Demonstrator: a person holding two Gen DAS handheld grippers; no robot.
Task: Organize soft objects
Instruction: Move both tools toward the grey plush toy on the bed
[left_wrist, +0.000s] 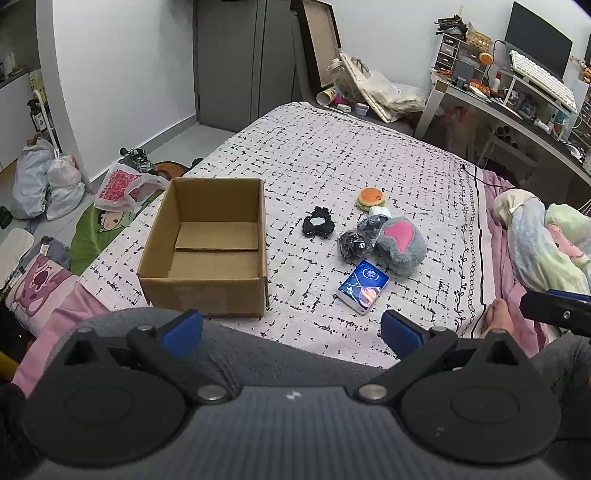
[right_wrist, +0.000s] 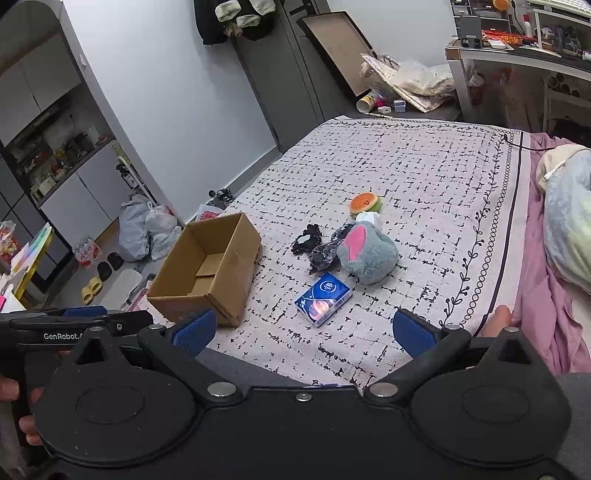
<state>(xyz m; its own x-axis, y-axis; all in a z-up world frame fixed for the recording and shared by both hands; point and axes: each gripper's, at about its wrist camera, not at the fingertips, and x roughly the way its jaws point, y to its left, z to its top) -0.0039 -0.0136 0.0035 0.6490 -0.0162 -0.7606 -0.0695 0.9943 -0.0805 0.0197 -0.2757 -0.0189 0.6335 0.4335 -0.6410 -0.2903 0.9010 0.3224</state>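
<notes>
An empty cardboard box (left_wrist: 207, 251) (right_wrist: 207, 269) stands open on the patterned bedspread (left_wrist: 369, 162). To its right lie a black fuzzy item (left_wrist: 318, 222) (right_wrist: 306, 240), a dark wrapped bundle (left_wrist: 354, 242) (right_wrist: 323, 254), a grey plush with a pink patch (left_wrist: 400, 240) (right_wrist: 367, 254), a burger-shaped squishy (left_wrist: 371, 197) (right_wrist: 365, 204), a small white item (left_wrist: 380, 211) and a blue tissue pack (left_wrist: 364, 286) (right_wrist: 323, 298). My left gripper (left_wrist: 291, 332) is open, near the bed's front edge. My right gripper (right_wrist: 303, 332) is open too, short of the tissue pack, holding nothing.
Crumpled blankets (left_wrist: 543, 240) lie at the bed's right. A cluttered desk (left_wrist: 517, 103) stands at the back right. Plastic bags (left_wrist: 48, 184) and a pink bag (left_wrist: 122, 186) sit on the floor left of the bed. A person's grey-clad legs and a foot (left_wrist: 498, 314) are near the grippers.
</notes>
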